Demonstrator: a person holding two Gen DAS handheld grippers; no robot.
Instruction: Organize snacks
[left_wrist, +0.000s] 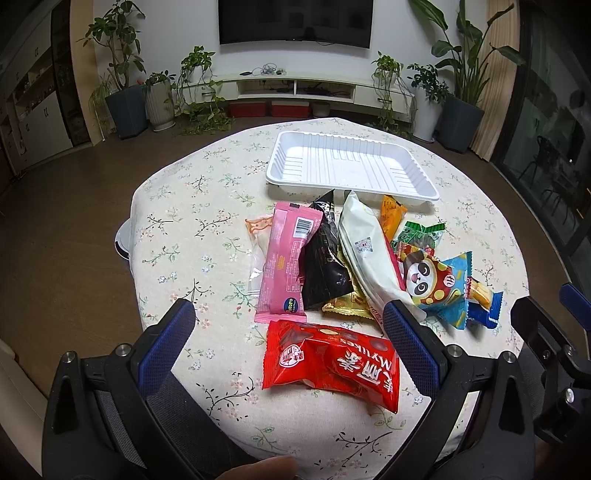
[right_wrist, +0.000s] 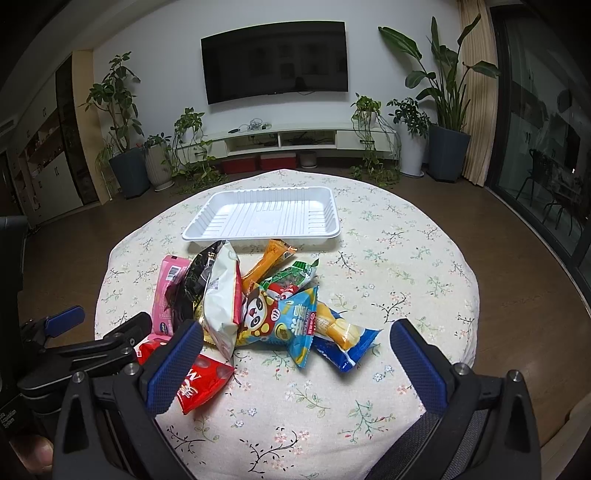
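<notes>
Snacks in crinkly foil and plastic wrappers (right_wrist: 258, 310) lie heaped mid-tabletop before the empty white ribbed plastic tray (right_wrist: 262, 216), both the left gripper (left_wrist: 288, 332) and right gripper (right_wrist: 295, 350) wide open, empty; sorting seems unstarted, so the nearest red Mylikes pouch (left_wrist: 332, 363) likely goes first

Both wrist cameras sit low over the near edge of the table (left_wrist: 177, 229), each looking forward along its own spread fingers toward the far wall and the television (right_wrist: 275, 61). The left view stands close over the red Mylikes packet (left_wrist: 332, 363), with the white tray (left_wrist: 351, 166) beyond and right of centre, and the right gripper (left_wrist: 554, 317) at its right margin. The right view sits further right and slightly higher, and both views share the snack pile (right_wrist: 258, 295), the tray, the plants and the TV cabinet (right_wrist: 280, 138).
</notes>
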